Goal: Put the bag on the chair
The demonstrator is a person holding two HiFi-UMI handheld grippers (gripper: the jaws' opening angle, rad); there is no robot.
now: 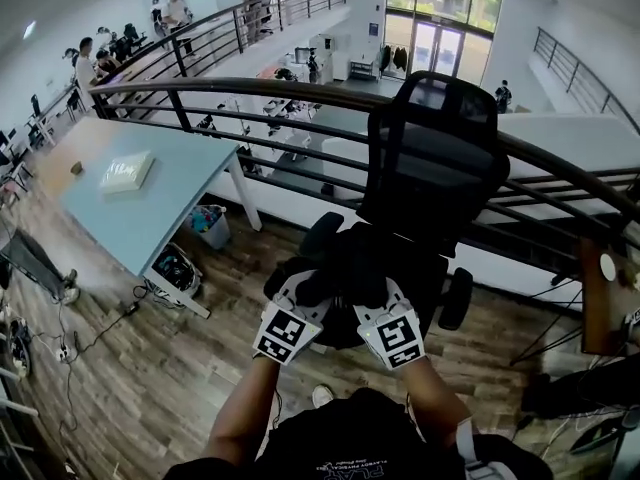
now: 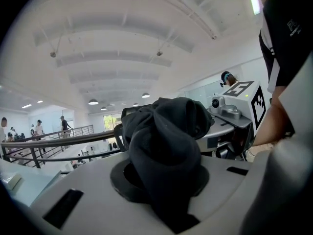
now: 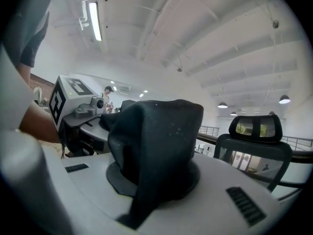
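Head view: taken from above the person, faced forward and steeply down over the left gripper (image 1: 305,290) and right gripper (image 1: 372,290), with the chair (image 1: 435,158) and railing (image 1: 300,93) beyond.

Left and right gripper views: each aimed along its own jaws and tilted up toward the ceiling (image 2: 122,43), with the bag (image 2: 166,146) very close.

Shared: the bag is recorded in all three views, the chair in the head and right gripper views, the railing in the head and left gripper views.

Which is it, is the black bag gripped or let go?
Gripped: the left gripper and right gripper each pinch bunched fabric of the bag. Whether it touches the chair cannot be told.
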